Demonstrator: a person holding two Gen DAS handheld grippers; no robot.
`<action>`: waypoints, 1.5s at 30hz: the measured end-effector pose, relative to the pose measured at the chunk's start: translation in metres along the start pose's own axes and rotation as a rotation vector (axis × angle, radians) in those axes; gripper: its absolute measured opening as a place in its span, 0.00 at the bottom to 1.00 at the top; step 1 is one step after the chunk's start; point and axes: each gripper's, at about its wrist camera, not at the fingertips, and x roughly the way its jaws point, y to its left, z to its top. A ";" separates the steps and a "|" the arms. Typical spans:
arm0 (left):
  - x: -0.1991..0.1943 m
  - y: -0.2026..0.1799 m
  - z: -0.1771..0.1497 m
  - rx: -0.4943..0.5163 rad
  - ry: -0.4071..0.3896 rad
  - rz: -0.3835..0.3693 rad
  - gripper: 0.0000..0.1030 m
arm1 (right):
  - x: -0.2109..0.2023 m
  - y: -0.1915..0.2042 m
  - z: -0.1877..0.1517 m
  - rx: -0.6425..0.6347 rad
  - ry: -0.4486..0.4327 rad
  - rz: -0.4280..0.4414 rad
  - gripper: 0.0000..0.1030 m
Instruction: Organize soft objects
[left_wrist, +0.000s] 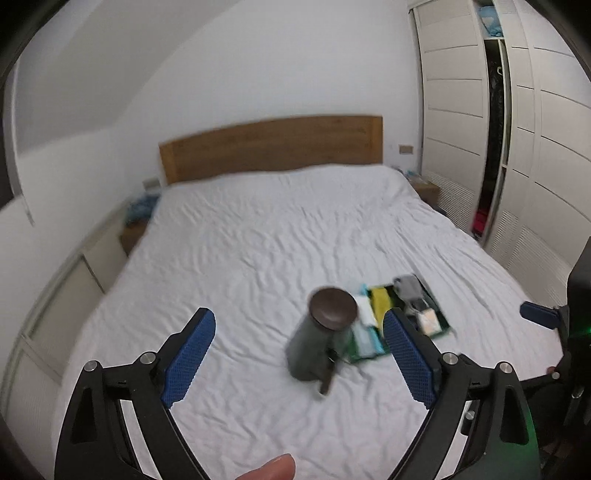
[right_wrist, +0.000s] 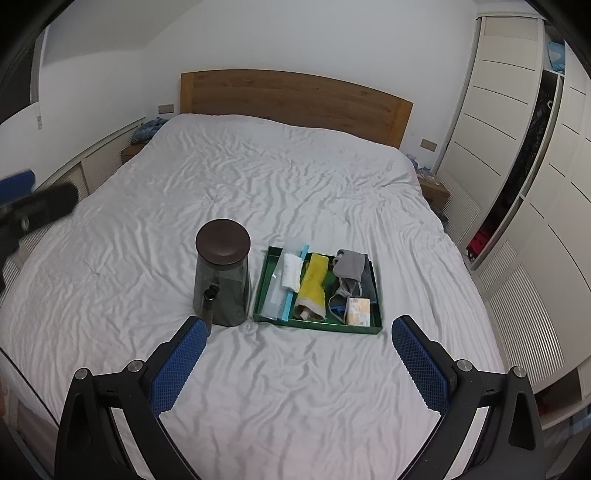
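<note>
A green tray (right_wrist: 268, 269) lies on the white bed (right_wrist: 258, 177). It holds a clear bag with a blue strip (right_wrist: 279, 284), a white cloth (right_wrist: 291, 271), a yellow cloth (right_wrist: 314, 280), grey cloths (right_wrist: 351, 267) and a small packet (right_wrist: 357, 306). A dark jar with a brown lid (right_wrist: 222, 273) stands left of the tray. My right gripper (right_wrist: 295, 365) is open and empty, in front of both. My left gripper (left_wrist: 297, 358) is open and empty above the jar (left_wrist: 321, 343); the tray (left_wrist: 436, 317) is blurred there.
A wooden headboard (right_wrist: 295, 99) is at the far end. White wardrobe doors (right_wrist: 517, 147) stand on the right, one open. A bedside table (right_wrist: 434, 192) is at the far right corner, blue fabric (right_wrist: 147, 129) at the far left.
</note>
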 end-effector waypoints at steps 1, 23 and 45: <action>-0.003 0.000 0.002 0.023 -0.016 0.013 0.87 | 0.000 0.000 0.000 0.000 -0.001 0.002 0.99; -0.004 0.011 0.002 -0.060 0.009 -0.078 0.99 | -0.009 0.005 -0.001 -0.008 -0.010 -0.003 0.99; 0.035 0.010 -0.021 -0.090 0.237 -0.204 0.99 | 0.004 0.004 -0.001 -0.013 0.018 0.001 0.99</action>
